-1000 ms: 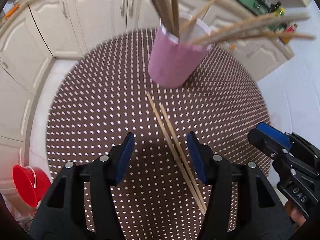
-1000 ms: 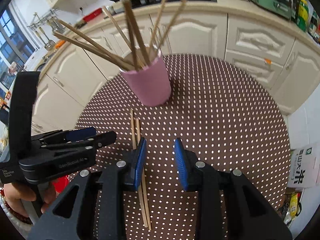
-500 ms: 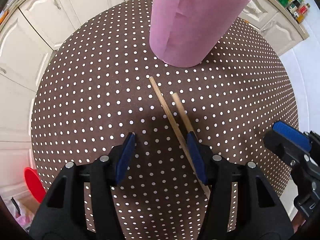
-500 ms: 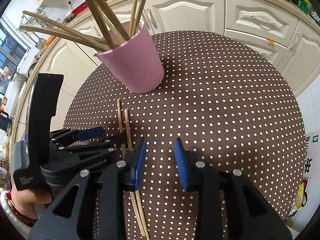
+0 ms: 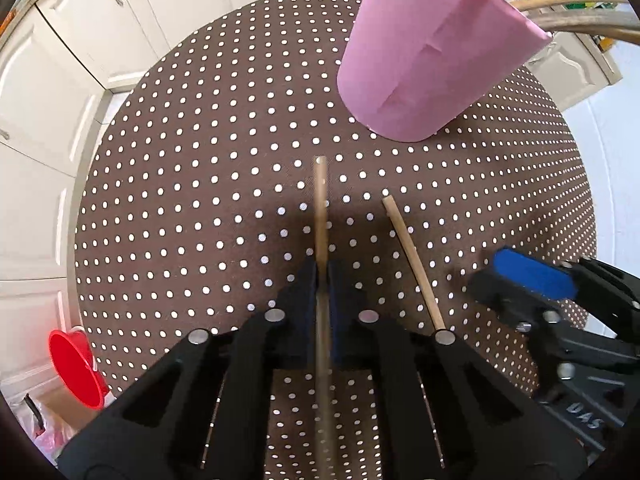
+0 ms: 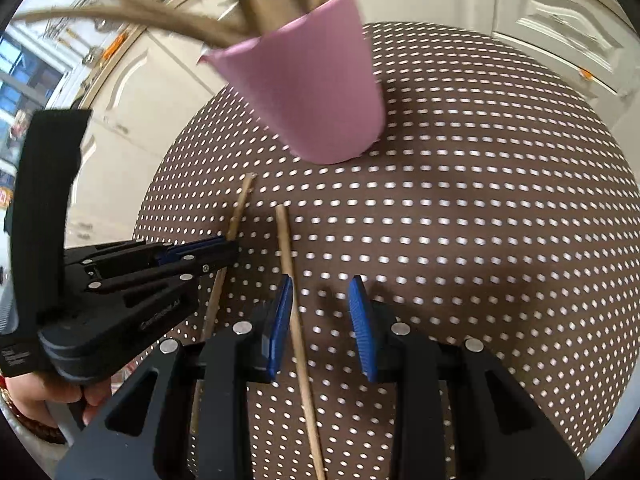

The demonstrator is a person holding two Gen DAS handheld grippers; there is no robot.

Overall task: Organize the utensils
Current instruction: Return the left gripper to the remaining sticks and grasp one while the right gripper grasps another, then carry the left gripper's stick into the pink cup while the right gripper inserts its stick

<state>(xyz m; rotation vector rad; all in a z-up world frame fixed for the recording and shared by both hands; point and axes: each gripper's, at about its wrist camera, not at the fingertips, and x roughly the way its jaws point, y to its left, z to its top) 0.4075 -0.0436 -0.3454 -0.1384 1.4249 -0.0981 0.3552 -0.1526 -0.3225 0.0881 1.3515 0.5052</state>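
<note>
The left gripper (image 5: pixel 322 276) is pinching one thin wooden chopstick (image 5: pixel 320 208) between closed fingers, ready to lift it. The right gripper (image 6: pixel 320 312), fingers apart, is straddling the second wooden chopstick (image 6: pixel 294 316) on the brown polka-dot bench (image 6: pixel 480 240). Beyond the fingers the pink paper cup (image 5: pixel 424 60) is waiting.

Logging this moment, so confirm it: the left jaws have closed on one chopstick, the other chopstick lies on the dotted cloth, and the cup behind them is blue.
One thing is wrong: the cup is pink, not blue, as the left wrist view shows. The rest holds: the left gripper has just closed its jaws on one chopstick; the other chopstick lies on the dotted cloth.
</note>
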